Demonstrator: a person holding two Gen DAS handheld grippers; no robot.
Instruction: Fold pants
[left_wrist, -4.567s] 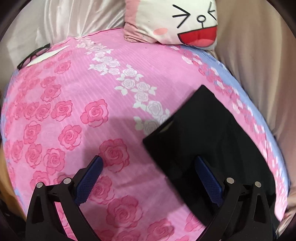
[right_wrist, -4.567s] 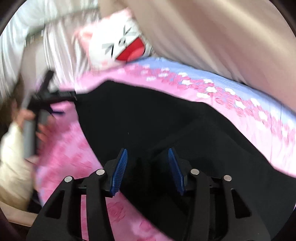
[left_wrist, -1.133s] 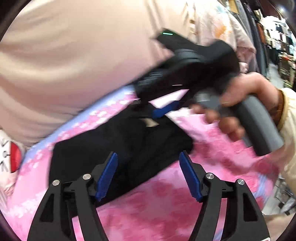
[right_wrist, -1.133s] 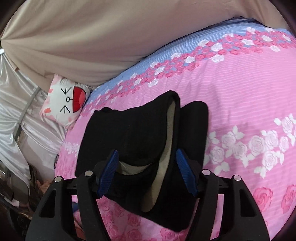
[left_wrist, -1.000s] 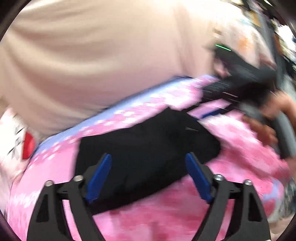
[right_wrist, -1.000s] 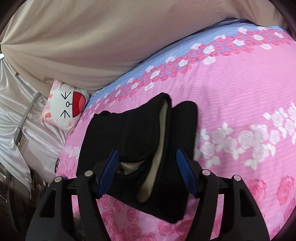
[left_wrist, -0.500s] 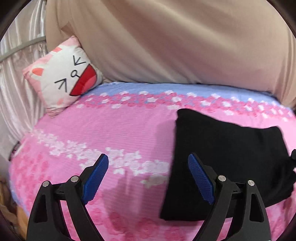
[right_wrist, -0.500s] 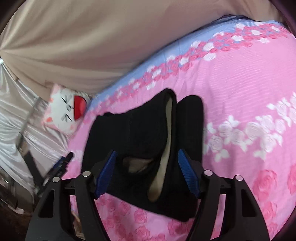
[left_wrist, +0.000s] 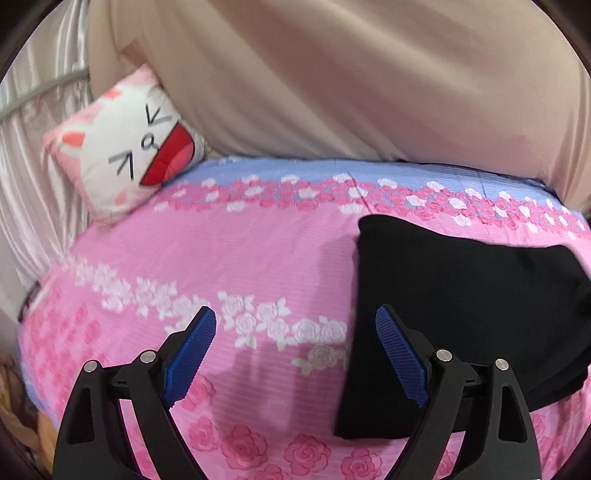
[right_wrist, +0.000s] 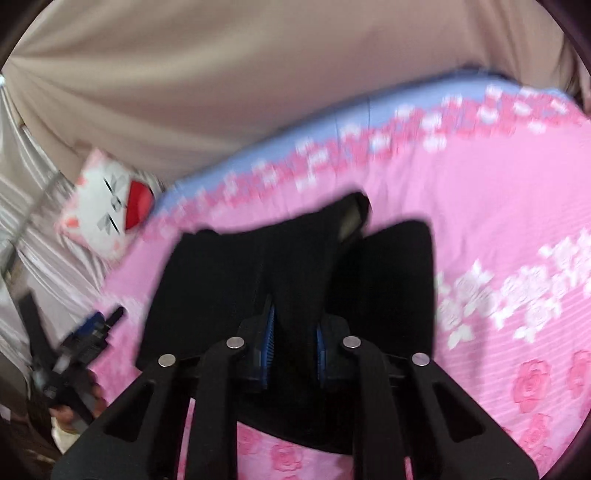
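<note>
Black pants (left_wrist: 461, 295), already folded into a compact stack, lie on the pink rose bedspread (left_wrist: 229, 258), well away from the cat-face cushion (left_wrist: 129, 147) that sits at the far corner against the beige curtain (left_wrist: 332, 74).

Right gripper (right_wrist: 293, 343): jaws closing on a raised fold of the pants, with the cloth between the blue pads and pinched up off the stack. The view is blurred, but the fabric tents upward from the grip.

Left gripper (left_wrist: 295, 354): jaws wide apart and empty, hanging over the bedspread on the cushion side of the pants, one finger just overlapping the stack's near edge.

Judgement: the cloth is soft, limp and light; it will sag and the layers may slide apart if lifted by one point. A pale lining shows at an open edge. Best hold is on a thick folded edge, through all layers, with the second gripper supporting the opposite corner
</note>
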